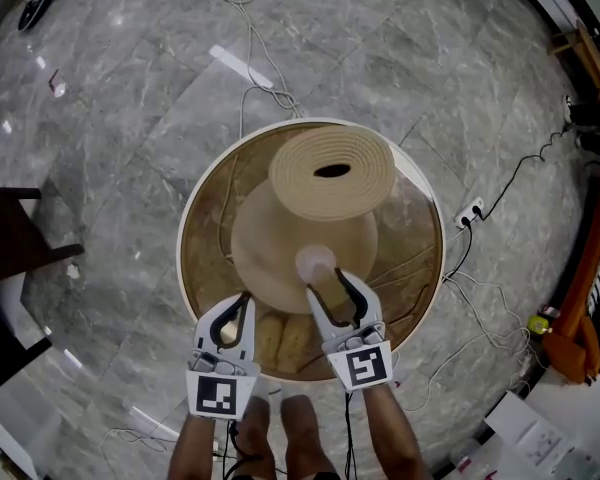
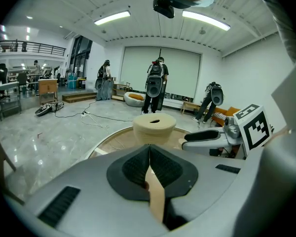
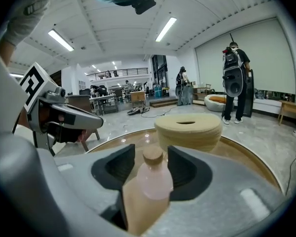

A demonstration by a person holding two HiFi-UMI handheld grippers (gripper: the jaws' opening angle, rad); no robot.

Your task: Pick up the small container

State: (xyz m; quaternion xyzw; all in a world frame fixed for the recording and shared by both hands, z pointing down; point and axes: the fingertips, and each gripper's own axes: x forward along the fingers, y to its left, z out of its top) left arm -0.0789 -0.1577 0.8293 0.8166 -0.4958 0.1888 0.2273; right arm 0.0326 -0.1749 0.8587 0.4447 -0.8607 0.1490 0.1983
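The small container is a pale pink bottle point(image 1: 315, 263) with a cork cap. It stands upright on the wide lower part of a big beige woven stand point(image 1: 330, 173) on the round table point(image 1: 192, 208). My right gripper point(image 1: 326, 280) is open, its jaws on either side of the bottle point(image 3: 153, 179) with small gaps showing. In the right gripper view, the right gripper point(image 3: 152, 154) frames the cork cap between its dark pads. My left gripper point(image 1: 242, 303) hovers to the left over the table's near edge, shut, with its pads point(image 2: 138, 167) pressed together and nothing held.
The table has a white rim and a glass top over woven material. Cables run across the marble floor, with a power strip point(image 1: 469, 213) at the right. A dark chair point(image 1: 10, 238) stands at the left. People with backpacks point(image 2: 155, 85) stand far off.
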